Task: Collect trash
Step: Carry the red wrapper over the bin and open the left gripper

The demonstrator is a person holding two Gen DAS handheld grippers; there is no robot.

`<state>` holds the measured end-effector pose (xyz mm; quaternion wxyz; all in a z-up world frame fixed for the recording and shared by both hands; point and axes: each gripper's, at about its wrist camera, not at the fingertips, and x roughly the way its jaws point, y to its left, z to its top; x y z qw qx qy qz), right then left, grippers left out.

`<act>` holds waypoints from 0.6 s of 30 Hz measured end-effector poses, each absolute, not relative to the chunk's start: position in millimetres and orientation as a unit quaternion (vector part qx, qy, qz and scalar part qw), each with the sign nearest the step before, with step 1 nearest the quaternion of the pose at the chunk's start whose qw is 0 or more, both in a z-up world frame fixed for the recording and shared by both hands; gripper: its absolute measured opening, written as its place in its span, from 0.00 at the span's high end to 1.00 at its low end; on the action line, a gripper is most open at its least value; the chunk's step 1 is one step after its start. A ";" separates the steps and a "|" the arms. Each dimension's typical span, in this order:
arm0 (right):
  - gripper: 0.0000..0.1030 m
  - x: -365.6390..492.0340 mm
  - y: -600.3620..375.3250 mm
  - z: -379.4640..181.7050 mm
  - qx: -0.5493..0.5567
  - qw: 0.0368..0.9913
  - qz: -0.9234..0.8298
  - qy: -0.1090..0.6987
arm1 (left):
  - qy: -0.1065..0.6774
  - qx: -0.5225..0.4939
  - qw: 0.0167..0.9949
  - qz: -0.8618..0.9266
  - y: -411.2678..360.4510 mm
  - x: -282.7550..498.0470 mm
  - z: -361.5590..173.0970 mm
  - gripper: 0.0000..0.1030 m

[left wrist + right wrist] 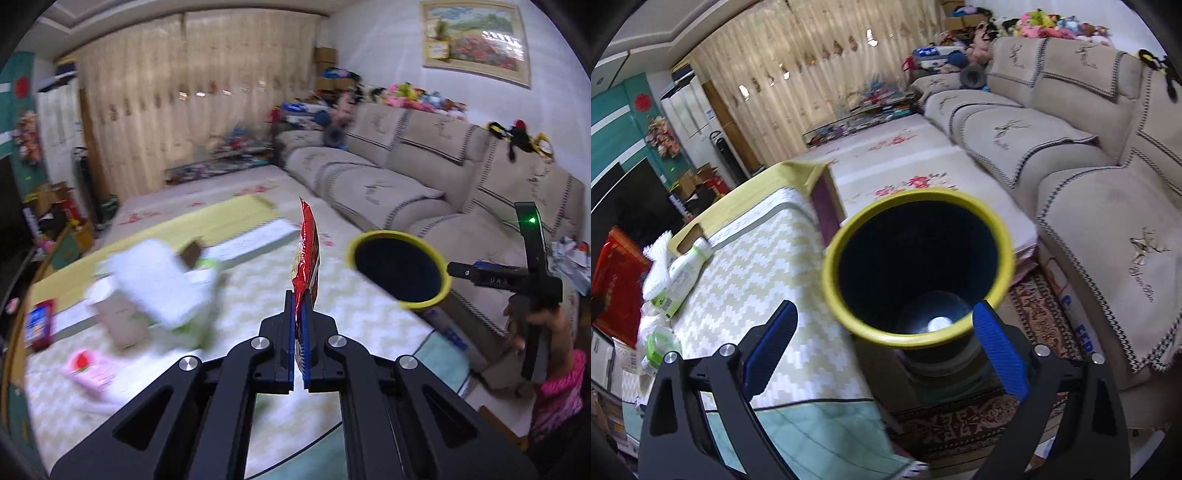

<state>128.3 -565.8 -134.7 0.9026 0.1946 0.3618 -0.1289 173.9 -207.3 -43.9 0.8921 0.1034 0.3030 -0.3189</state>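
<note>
The left tool (299, 295) is clamped tight on a red snack wrapper (306, 254), its blue pads pressed together on the wrapper's lower edge. The wrapper stands upright out of the pads, edge-on to the camera, held in the air above the bench (258, 288) with its zigzag-patterned cloth.

To the right of the wrapper, at about the same height in the left view, is a dark bin with a yellow rim (400, 269); a gap separates the two. The right tool (480, 275) reaches toward the bin's right side, a green light on its frame, with the person's right hand (532, 321) around its handle.

In the right wrist view the right tool (882, 345) stands wide open, its two blue fingers (999, 354) spread to either side of the bin (912, 338), which stands on the patterned rug (1034, 314) just beside the bench (768, 266). The near part of the yellow rim lies between the fingers; I cannot tell whether either finger touches it. The bin's inside is dark, with a small pale spot at the bottom.

On the bench, left of the wrapper, lie a blurred white packet (155, 280), a pink packet (90, 371) and a red-and-blue one (38, 325). The right view shows a white-and-green bottle (685, 271) lying on its side near the bench's far left edge. A beige sofa (406, 170) runs along the wall behind.
</note>
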 end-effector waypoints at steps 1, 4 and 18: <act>0.12 125.1 -569.5 -133.9 0.195 0.903 -0.135 0.360 | 0.312 0.104 0.883 -0.336 -228.0 179.8 -46.9 0.97; 0.12 112.1 -586.0 -133.0 0.196 0.901 -0.157 0.355 | 0.331 0.105 0.864 -0.364 -274.4 191.4 -54.1 0.97; 0.12 85.0 -623.2 -143.3 0.222 0.888 -0.189 0.354 | 0.396 0.135 0.817 -0.397 -462.9 250.0 -116.5 0.96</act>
